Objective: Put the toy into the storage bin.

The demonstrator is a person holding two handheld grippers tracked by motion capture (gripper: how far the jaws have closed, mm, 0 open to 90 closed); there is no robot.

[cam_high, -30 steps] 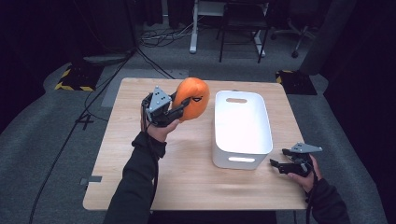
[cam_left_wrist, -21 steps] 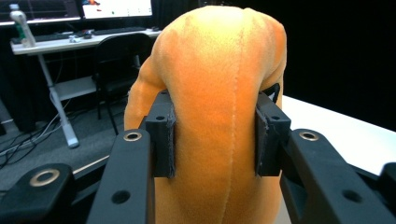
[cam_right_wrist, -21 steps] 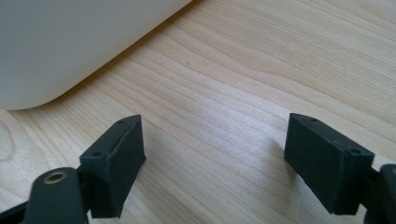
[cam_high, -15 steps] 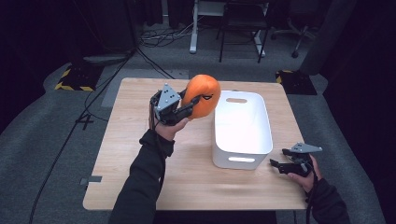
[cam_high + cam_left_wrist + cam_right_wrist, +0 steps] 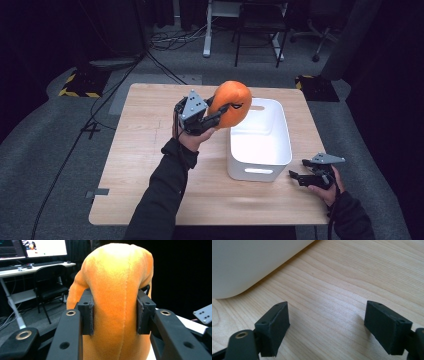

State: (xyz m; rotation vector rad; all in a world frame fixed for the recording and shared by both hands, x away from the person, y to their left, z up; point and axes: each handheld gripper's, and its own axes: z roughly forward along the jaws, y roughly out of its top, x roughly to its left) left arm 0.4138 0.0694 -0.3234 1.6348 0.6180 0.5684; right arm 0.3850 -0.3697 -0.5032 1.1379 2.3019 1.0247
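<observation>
At frame center, the left gripper (image 5: 222,111) clamps an orange plush toy (image 5: 231,104) above the white bin's (image 5: 280,131) upper-left rim; lower right, the right gripper (image 5: 296,176) rests wide open.

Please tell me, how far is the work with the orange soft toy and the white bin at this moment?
Done: the left tongs are shut on the orange soft toy and hold it off the table. In hand: the toy hangs at the left rim of the white bin, not inside it. Left: probably to bring it over the bin and let go. The right tongs rest open on the table beside the bin.
</observation>
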